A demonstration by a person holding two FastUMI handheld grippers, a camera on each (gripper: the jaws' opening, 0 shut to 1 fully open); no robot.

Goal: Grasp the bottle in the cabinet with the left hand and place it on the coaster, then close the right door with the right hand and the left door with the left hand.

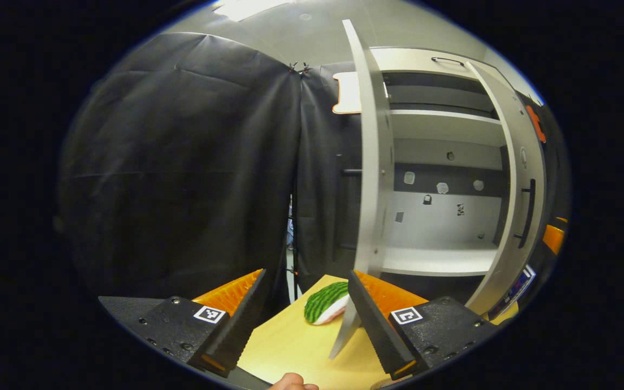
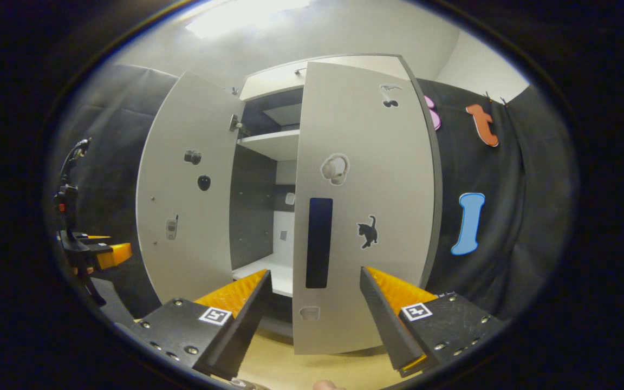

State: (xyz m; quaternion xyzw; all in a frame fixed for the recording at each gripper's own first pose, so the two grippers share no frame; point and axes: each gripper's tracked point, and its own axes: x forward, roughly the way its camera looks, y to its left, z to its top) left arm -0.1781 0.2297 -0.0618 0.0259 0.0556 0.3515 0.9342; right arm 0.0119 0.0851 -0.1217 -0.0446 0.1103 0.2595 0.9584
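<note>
1. Left gripper (image 1: 304, 303): fingers apart, nothing between them, at the edge of the left door (image 1: 369, 179).
2. Right gripper (image 2: 314, 303): fingers apart, before the right door (image 2: 366, 206), partly shut.
3. Watermelon-patterned coaster (image 1: 325, 303) lies on the table (image 1: 290, 346); bottle's place: cannot tell.

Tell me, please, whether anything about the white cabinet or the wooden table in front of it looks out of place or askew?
Nothing looks damaged or spilled. Both doors of the white cabinet stand open: the left door edge-on in the left gripper view, the right door ajar in the right gripper view. A green-striped watermelon-slice coaster lies on the light wooden table, with no bottle on it.
</note>
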